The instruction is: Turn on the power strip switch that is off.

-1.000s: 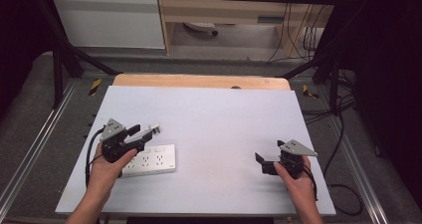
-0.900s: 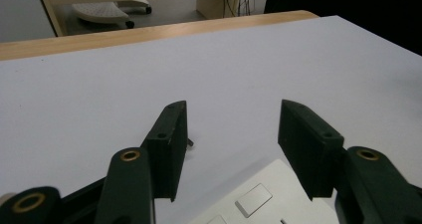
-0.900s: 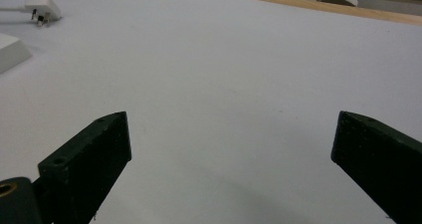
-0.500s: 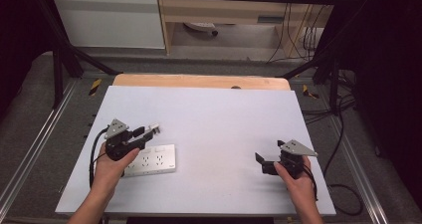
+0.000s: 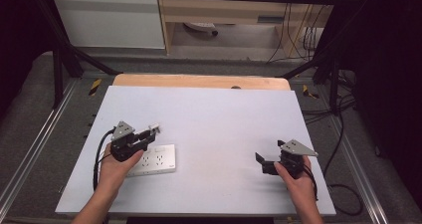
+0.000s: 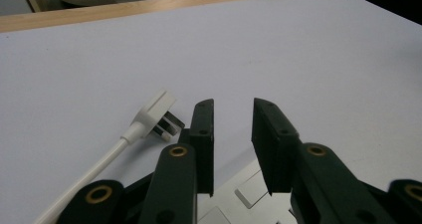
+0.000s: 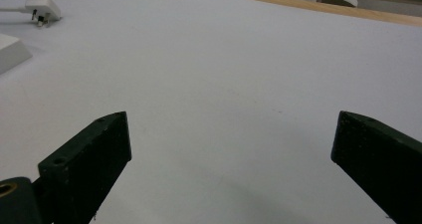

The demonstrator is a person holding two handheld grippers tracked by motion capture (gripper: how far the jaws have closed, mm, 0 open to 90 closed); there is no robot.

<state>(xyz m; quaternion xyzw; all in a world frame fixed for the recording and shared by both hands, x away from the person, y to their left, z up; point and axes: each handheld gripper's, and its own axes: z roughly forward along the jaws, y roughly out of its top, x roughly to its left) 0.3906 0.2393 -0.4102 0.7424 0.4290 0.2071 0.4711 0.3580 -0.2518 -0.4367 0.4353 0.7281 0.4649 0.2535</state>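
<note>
Left tongs (image 6: 233,129) hover slightly parted over a power strip (image 5: 154,160), plug (image 6: 155,115) just beside; right tongs (image 7: 226,149) rest wide open on the bare tabletop (image 5: 224,119).

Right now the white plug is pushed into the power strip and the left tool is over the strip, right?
Not quite. The white plug lies loose on the table, beside the power strip, its prongs bare in the left gripper view. The left tool is over the strip.

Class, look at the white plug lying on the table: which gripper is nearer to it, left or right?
Left. The left gripper hovers right beside the white plug, over the power strip; the right gripper is far across the table.
</note>
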